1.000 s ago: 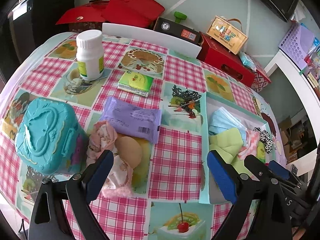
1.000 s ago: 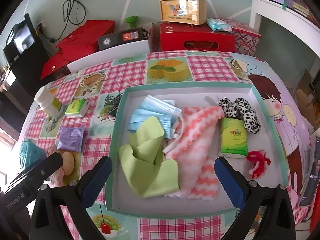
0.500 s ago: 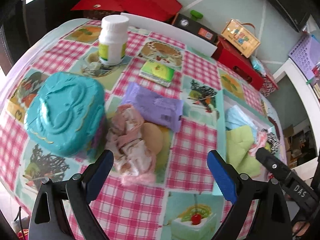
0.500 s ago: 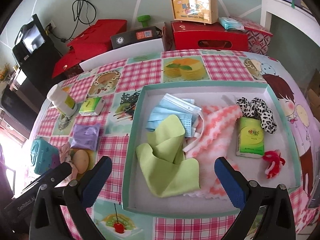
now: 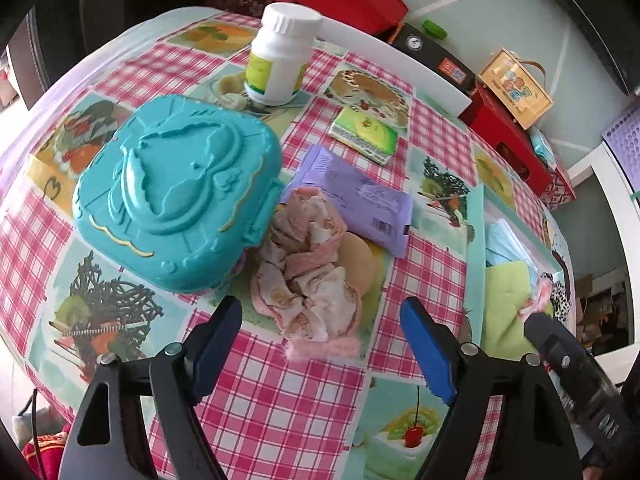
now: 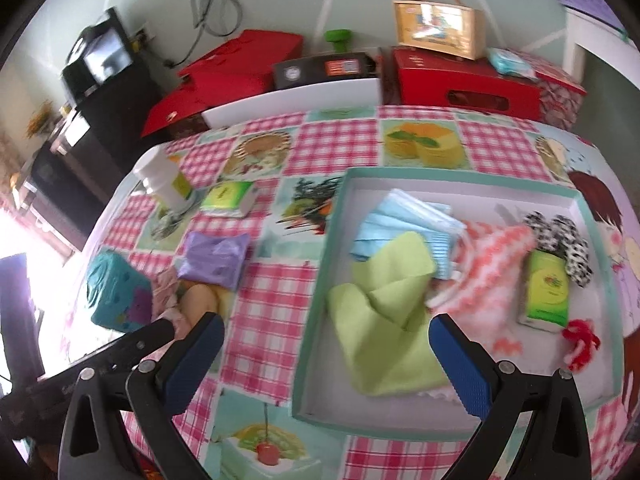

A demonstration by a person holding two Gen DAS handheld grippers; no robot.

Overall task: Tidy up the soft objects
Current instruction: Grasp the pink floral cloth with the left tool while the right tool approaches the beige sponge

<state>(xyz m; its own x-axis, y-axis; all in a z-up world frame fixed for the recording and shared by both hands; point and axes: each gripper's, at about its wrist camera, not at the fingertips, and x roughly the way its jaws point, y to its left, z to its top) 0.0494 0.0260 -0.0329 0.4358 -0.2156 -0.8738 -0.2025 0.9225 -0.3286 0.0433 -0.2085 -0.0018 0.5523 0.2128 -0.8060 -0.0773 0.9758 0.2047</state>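
Observation:
A crumpled pink patterned cloth [image 5: 310,276] lies on the checked tablecloth beside a teal plastic case [image 5: 172,196], partly covering a tan round puff [image 5: 358,266]. My left gripper [image 5: 322,354] hovers just in front of the cloth, its jaws closing with nothing between the pads. A purple packet [image 5: 354,200] and a green tissue pack [image 5: 366,130] lie behind the cloth. My right gripper [image 6: 326,364] stands open over the near left edge of the teal tray [image 6: 320,320], which holds a green cloth [image 6: 384,312], blue masks [image 6: 404,224], a pink-white cloth [image 6: 492,264], a spotted scrunchie [image 6: 564,240], a tissue pack [image 6: 546,288] and a red tie [image 6: 580,344].
A white bottle [image 5: 282,54] stands at the back left of the table. Red boxes [image 6: 464,80], a black box [image 6: 324,68] and a yellow carry box [image 6: 438,24] sit behind the table. The table edge curves close on the left.
My left gripper has moved left and nearer to the pink cloth and teal case, and its jaws have narrowed. The right gripper has shifted left toward the tray's left edge.

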